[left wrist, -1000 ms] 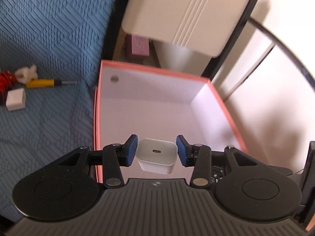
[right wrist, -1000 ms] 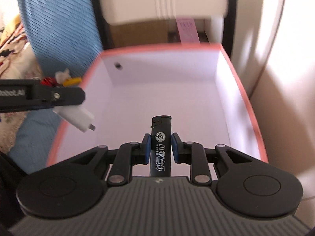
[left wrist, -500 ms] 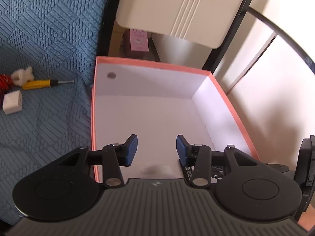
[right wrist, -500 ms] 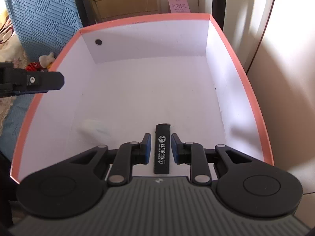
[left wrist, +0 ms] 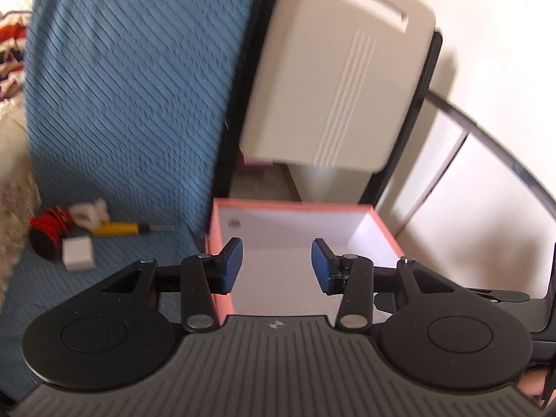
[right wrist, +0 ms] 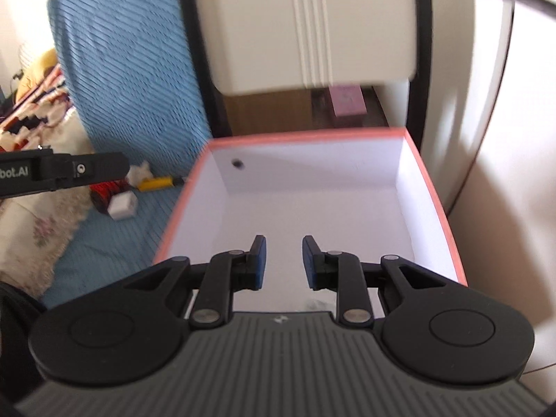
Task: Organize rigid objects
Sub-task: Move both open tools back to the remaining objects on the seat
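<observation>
A pink-rimmed box with a white inside (left wrist: 218, 243) (right wrist: 438, 205) stands beside the blue bedspread. My left gripper (left wrist: 277, 266) is open and empty above the box's near left part. My right gripper (right wrist: 280, 260) is open and empty above the box's near edge. On the bedspread lie a white cube-shaped charger (left wrist: 78, 258) (right wrist: 121, 205), a yellow-handled screwdriver (left wrist: 120, 229) (right wrist: 156, 183), a red spool (left wrist: 47, 229) (right wrist: 104, 190) and a small white figure (left wrist: 88, 211) (right wrist: 140, 171). The box's near floor is hidden behind both grippers.
A beige cabinet panel (left wrist: 333, 80) (right wrist: 312, 24) with a black frame hangs over the box's far side. A pink carton (right wrist: 347, 100) stands behind the box. A pale wall (left wrist: 486, 191) is on the right. A flowered quilt (right wrist: 41, 229) lies at left.
My left gripper let go of the white charger and my right gripper let go of the black lighter over the box. Both have since opened, lifted and pulled back.
</observation>
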{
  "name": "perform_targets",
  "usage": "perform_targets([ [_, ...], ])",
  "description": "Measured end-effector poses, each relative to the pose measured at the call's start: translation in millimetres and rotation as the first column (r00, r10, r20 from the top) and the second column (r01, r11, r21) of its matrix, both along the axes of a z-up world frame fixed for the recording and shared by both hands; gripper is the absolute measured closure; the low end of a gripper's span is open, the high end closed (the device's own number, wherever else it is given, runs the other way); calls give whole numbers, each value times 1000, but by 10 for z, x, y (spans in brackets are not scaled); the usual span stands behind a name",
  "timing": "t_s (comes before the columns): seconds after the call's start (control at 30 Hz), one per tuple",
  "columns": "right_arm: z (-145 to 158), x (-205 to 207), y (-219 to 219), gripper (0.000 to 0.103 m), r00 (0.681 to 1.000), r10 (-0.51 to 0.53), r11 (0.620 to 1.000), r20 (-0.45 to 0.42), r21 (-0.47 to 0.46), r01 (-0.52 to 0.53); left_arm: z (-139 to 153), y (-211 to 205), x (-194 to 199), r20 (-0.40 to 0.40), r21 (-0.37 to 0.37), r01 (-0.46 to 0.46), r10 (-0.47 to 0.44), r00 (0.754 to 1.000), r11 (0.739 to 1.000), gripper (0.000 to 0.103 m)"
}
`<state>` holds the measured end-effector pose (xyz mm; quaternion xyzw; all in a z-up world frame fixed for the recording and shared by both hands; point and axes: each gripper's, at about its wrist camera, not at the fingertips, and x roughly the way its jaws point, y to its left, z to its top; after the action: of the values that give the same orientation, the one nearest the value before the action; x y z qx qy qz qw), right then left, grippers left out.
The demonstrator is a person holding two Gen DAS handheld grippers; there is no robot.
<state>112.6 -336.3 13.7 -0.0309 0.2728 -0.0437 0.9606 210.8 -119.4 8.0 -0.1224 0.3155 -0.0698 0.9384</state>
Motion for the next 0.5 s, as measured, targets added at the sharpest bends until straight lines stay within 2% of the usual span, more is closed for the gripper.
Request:
perform_targets([
  [0.27, 206, -115, 533, 76, 995, 65, 997, 69, -32, -63, 302, 419, -329, 97, 37, -59, 56, 994, 998, 53],
  [0.5, 156, -177, 1019, 76, 987, 131, 990, 88, -62, -125, 286, 803, -573, 119, 36, -92, 87, 989, 995, 53],
])
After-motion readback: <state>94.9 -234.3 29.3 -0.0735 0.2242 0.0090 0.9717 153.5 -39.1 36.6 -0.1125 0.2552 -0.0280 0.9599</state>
